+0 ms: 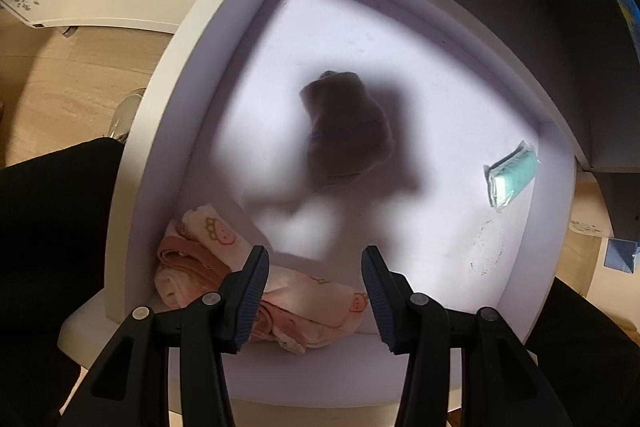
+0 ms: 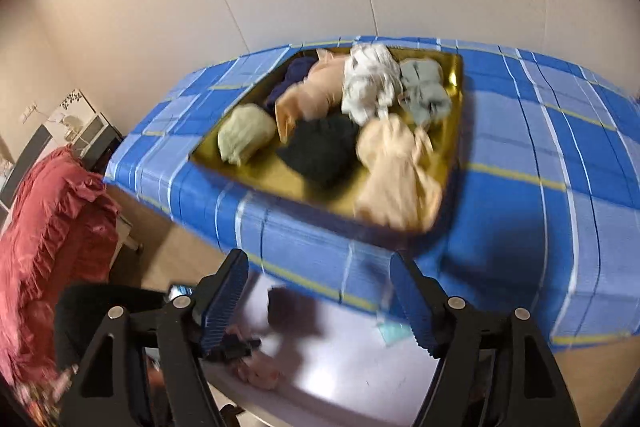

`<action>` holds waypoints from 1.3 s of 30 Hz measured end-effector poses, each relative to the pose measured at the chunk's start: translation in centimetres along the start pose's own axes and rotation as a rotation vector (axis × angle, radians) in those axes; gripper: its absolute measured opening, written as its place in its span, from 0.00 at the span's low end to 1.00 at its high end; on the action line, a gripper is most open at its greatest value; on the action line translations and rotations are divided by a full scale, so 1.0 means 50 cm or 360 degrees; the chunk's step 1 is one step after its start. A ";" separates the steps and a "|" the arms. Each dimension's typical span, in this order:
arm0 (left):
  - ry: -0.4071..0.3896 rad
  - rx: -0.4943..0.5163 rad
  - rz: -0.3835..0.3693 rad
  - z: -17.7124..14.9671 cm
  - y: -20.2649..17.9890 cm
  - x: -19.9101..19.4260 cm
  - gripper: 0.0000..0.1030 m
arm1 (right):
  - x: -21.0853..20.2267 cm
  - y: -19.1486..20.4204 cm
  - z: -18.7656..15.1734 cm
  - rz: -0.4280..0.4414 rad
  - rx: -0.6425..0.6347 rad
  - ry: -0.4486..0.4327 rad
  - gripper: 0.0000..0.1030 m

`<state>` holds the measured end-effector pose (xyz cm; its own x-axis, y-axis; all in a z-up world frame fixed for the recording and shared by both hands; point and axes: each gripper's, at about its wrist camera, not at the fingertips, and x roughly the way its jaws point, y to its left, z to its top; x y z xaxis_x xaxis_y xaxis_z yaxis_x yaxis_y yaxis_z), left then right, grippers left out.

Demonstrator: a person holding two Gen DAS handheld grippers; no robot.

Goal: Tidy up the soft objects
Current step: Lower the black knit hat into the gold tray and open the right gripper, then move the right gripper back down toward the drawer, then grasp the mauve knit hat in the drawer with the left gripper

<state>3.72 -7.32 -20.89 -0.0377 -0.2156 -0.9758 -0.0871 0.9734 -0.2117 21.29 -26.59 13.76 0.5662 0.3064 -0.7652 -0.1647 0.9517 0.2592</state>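
The right gripper (image 2: pixel 320 297) stood nearest the lens, jaws wide with nothing between them — aimed across the blue checked cloth (image 2: pixel 520 187) at the gold tray (image 2: pixel 456 99) ahead, piled with about 7 soft bundles. The peach bundle (image 2: pixel 396 175) lay closest. The left gripper (image 1: pixel 316 291), partly open and empty, hung over the white drawer (image 1: pixel 192 75) holding a brown bundle (image 1: pixel 344 123) and pink cloths (image 1: pixel 200 259).

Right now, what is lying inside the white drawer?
Inside the white drawer lie a dark rolled cloth in the middle, pink printed cloths at the near corner and a small teal packet. The left gripper partly covers the pink cloths.
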 end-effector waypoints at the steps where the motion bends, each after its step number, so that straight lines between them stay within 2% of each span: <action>1: -0.0005 -0.0004 0.0002 -0.001 0.001 0.000 0.47 | 0.001 0.000 -0.022 -0.0004 -0.0021 0.0007 0.74; 4: -0.0013 -0.0018 0.0009 -0.003 0.006 -0.001 0.47 | 0.029 -0.002 -0.084 -0.0037 -0.0082 0.0093 0.77; 8: -0.0020 -0.0027 0.0042 -0.003 0.013 0.002 0.47 | 0.109 -0.009 -0.168 -0.0138 -0.0093 0.0311 0.77; 14: -0.0025 -0.0025 0.0036 0.002 0.015 0.000 0.47 | 0.213 -0.028 -0.240 -0.0261 -0.0016 0.0601 0.77; 18: -0.0042 0.0015 0.0022 -0.001 0.006 0.007 0.48 | 0.266 -0.063 -0.292 -0.0304 0.0160 0.0802 0.77; 20: -0.0058 0.0033 0.0002 -0.001 0.001 0.006 0.48 | 0.287 -0.082 -0.320 -0.0259 0.0294 0.0910 0.78; 23: -0.0087 0.0060 -0.0021 0.003 -0.010 0.009 0.52 | 0.302 -0.110 -0.356 -0.0210 0.0498 0.0998 0.82; 26: -0.0092 0.0072 -0.0040 0.012 -0.020 0.017 0.52 | 0.307 -0.127 -0.380 -0.0180 0.0626 0.1048 0.82; 31: -0.0103 0.0049 -0.0068 0.045 -0.031 0.026 0.53 | 0.305 -0.117 -0.378 -0.0155 0.0640 0.1038 0.89; 33: -0.0108 0.0057 -0.0060 0.059 -0.039 0.030 0.56 | 0.310 -0.115 -0.373 -0.0131 0.0666 0.1035 0.89; 35: -0.0121 0.0078 -0.0037 0.074 -0.049 0.035 0.70 | 0.315 -0.116 -0.373 -0.0110 0.0688 0.1038 0.90; 39: -0.0132 0.0099 0.0046 0.108 -0.063 0.046 0.71 | 0.316 -0.117 -0.373 -0.0082 0.0719 0.1038 0.90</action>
<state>9.30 -10.49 -22.74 0.0436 -0.1830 -0.9821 -0.0253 0.9826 -0.1842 16.13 -26.92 -10.83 -0.0462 0.3454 -0.9373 0.2719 0.9073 0.3209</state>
